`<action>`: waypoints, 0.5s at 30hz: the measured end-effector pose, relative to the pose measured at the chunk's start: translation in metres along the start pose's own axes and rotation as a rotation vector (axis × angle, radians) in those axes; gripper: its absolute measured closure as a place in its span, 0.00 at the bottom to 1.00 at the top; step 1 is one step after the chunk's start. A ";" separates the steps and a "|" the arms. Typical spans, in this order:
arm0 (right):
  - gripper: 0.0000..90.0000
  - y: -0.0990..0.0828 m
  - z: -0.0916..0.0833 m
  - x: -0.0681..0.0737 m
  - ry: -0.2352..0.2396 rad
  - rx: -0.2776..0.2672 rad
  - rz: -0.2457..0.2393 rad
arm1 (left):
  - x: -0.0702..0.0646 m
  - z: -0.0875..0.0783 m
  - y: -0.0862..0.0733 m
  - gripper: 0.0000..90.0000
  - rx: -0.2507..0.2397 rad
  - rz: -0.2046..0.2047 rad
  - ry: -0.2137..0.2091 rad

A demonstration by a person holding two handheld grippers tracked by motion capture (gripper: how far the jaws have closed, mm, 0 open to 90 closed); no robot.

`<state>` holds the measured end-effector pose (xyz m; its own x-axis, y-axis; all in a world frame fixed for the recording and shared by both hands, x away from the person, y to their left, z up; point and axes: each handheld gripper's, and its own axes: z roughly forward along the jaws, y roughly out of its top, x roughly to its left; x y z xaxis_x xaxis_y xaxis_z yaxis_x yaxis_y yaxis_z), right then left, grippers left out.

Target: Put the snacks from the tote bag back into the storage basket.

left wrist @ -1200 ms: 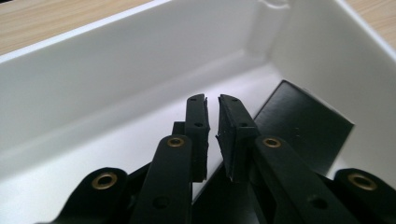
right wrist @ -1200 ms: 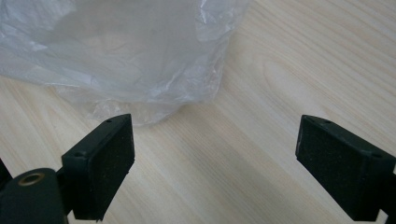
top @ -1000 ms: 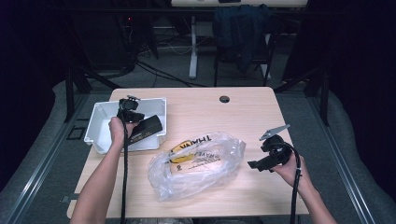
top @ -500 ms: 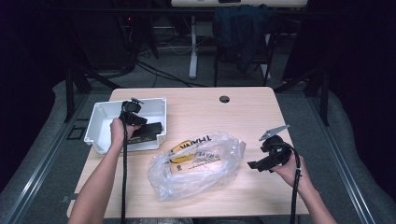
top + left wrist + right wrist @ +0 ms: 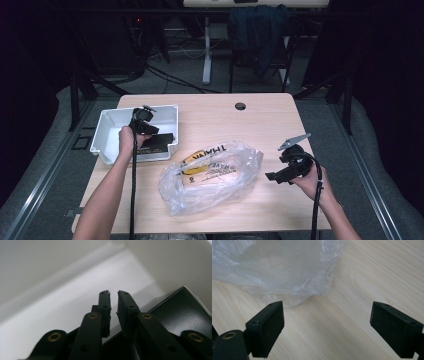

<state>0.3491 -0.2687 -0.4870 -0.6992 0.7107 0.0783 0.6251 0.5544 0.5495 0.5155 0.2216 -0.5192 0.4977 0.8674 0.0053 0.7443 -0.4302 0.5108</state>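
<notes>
A flat black box point(image 5: 159, 142) lies in the white bin point(image 5: 111, 131) at the left side of the wooden table point(image 5: 260, 120), toward the bin's right wall. Its long axis runs left to right, tipped slightly so the right end sits farther away. In the left gripper view the box point(image 5: 182, 312) looks matte black with a thin pale edge along one side; no writing can be made out on it.

The left gripper point(image 5: 142, 125) hangs over the bin, pointing down into it. Its jaws stand almost together with only a narrow slit between them, and in the left gripper view they grip nothing, the box lying just beside and below them.

A crumpled clear plastic bag point(image 5: 215, 175) lies in the middle of the table, right of the bin. Through it shows a yellow item with black letters, seen upside down; they seem to read "THWAY", but I cannot be sure.

The right gripper point(image 5: 281, 174) is held low at the right side, aimed left at the bag, jaws spread wide and empty, the bag's edge point(image 5: 287, 270) near them.
</notes>
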 end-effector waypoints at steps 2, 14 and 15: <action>0.13 0.000 0.000 0.000 -0.002 0.003 -0.001 | 0.000 -0.002 0.001 0.82 0.001 0.006 -0.003; 0.14 0.000 -0.003 0.000 -0.009 -0.002 -0.012 | -0.011 -0.040 0.003 0.29 -0.022 0.097 0.035; 0.14 0.000 -0.003 0.000 -0.010 0.000 -0.015 | -0.012 -0.047 0.002 0.27 -0.028 0.104 0.029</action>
<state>0.3480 -0.2701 -0.4847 -0.7053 0.7062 0.0619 0.6142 0.5651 0.5508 0.4898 0.2220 -0.4782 0.5578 0.8257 0.0843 0.6767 -0.5112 0.5298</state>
